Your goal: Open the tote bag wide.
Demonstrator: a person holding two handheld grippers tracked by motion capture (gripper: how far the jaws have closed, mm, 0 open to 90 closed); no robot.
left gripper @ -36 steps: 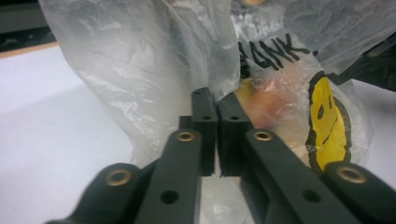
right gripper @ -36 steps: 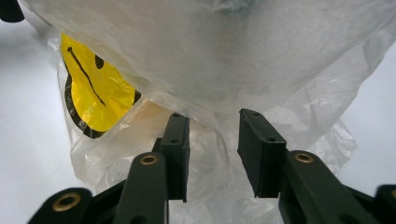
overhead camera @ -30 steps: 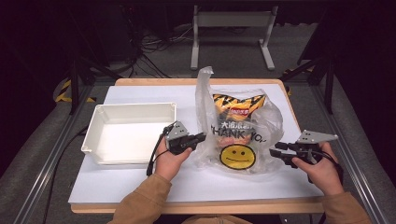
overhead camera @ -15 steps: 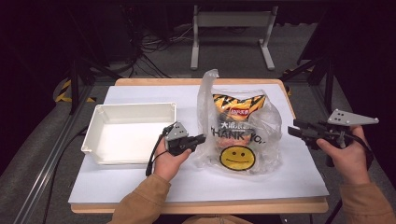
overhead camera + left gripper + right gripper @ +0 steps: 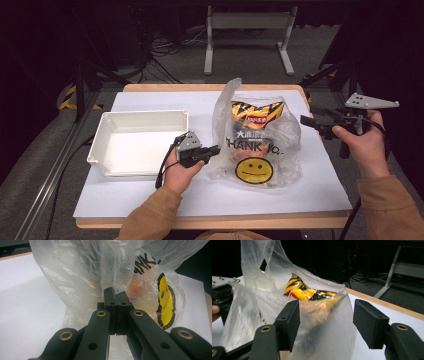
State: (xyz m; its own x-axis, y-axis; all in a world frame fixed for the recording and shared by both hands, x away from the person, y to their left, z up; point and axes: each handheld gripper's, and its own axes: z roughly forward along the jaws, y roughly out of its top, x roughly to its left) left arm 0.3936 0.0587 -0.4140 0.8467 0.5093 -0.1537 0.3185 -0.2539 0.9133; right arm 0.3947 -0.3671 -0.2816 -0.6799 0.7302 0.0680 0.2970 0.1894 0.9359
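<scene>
Bag (image 5: 257,145) of snacks standing on my surface (image 5: 150,192).
My left hand-held gripper (image 5: 216,149) pinches the bag's side, jaws closed. My right hand-held gripper (image 5: 306,120) waits wide apart, near the bag. I think the snacks still need taking out; white tray (image 5: 97,145) holds nothing.

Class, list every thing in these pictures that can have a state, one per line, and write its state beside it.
Left gripper: shut on the plastic bag.
Right gripper: open, raised at the bag's right, touching nothing.
Plastic bag: standing on the table, mouth open at the top, one handle sticking up.
Chip packet: inside the bag, upright, its top edge showing.
White bin: empty, flat on the table.
</scene>
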